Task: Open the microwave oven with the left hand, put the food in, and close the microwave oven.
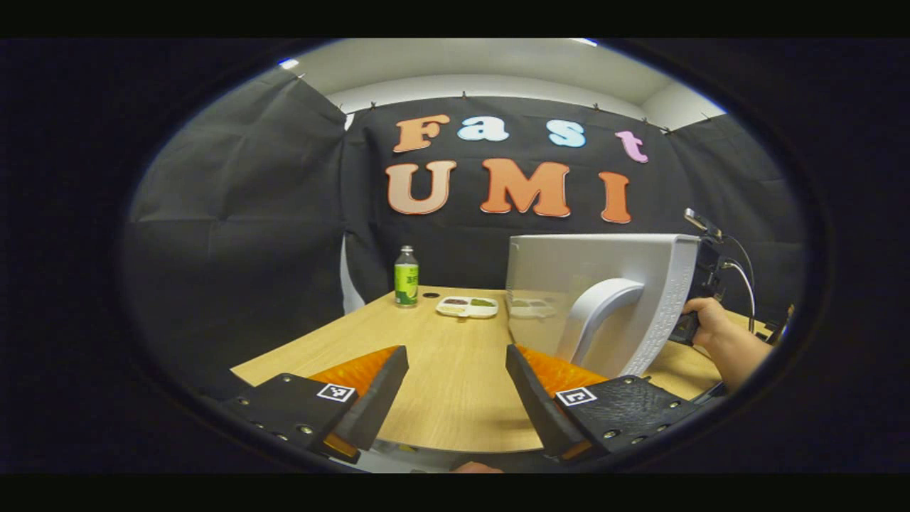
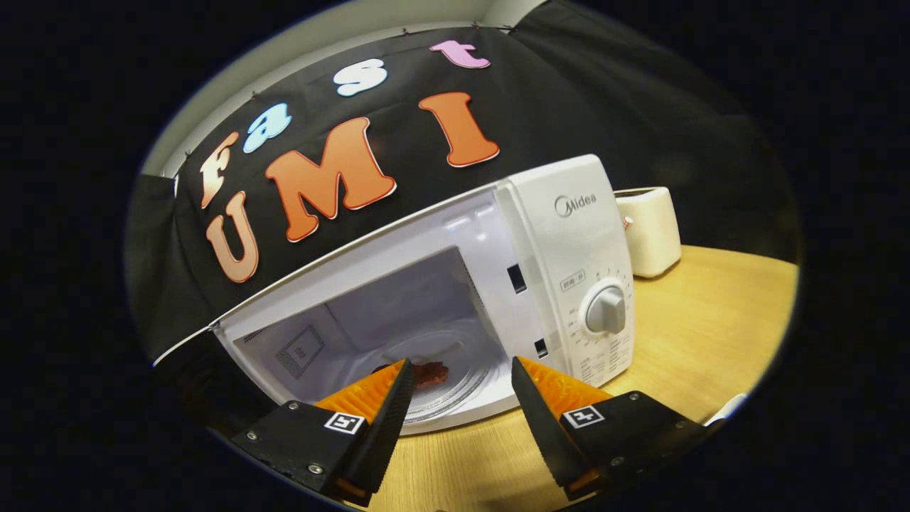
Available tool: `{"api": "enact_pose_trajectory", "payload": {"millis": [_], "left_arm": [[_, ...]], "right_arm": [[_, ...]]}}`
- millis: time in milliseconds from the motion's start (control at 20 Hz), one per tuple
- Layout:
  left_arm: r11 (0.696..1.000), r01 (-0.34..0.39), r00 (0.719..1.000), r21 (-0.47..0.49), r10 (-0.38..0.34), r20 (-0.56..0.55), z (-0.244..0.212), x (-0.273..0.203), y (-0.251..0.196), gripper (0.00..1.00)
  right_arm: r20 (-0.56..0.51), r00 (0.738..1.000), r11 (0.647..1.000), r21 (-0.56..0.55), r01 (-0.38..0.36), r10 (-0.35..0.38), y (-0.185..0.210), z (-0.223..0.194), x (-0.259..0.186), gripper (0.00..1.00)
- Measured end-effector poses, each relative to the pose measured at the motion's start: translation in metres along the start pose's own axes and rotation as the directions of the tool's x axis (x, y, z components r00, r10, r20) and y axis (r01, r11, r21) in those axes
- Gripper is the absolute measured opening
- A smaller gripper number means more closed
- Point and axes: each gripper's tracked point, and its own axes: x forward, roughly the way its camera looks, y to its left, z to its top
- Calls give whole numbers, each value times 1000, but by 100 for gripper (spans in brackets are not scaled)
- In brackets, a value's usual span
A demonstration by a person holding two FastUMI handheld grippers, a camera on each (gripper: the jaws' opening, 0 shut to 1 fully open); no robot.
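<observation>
The white microwave (image 2: 561, 235) stands open, and a reddish piece of food (image 2: 431, 372) lies on the glass turntable (image 2: 455, 398) inside. My right gripper (image 2: 458, 395) is open and empty just in front of the cavity. In the left gripper view the swung-out door (image 1: 569, 277) shows its outer face and curved handle (image 1: 603, 309). My left gripper (image 1: 455, 377) is open and empty over the table, its right finger close below the door's handle side. Beyond the door's edge, a hand (image 1: 707, 320) holds the other gripper.
A green-labelled bottle (image 1: 406, 277) and a white divided tray (image 1: 467, 306) with food stand at the back of the wooden table (image 1: 441, 398). A white boxy appliance (image 2: 648, 231) sits right of the microwave. The control knob (image 2: 606, 311) faces front.
</observation>
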Motion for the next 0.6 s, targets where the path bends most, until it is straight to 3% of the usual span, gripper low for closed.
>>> {"api": "enact_pose_trajectory", "payload": {"millis": [250, 450, 550, 600], "left_arm": [[987, 157, 987, -41, -155, 45, 11, 7, -60, 86], [971, 238, 971, -6, -237, 42, 13, 21, -100, 86], [951, 310, 950, 7, -311, 20, 9, 26, -131, 83], [938, 346, 938, 13, -346, 13, 7, 27, -146, 75]], "right_arm": [[34, 991, 989, -79, -126, 129, -9, 38, -41, 88], [54, 988, 965, -228, -126, 142, -42, 59, -60, 91], [46, 985, 955, -256, -151, 168, -52, 64, -72, 92], [38, 983, 950, -264, -166, 182, -56, 66, -77, 92]]}}
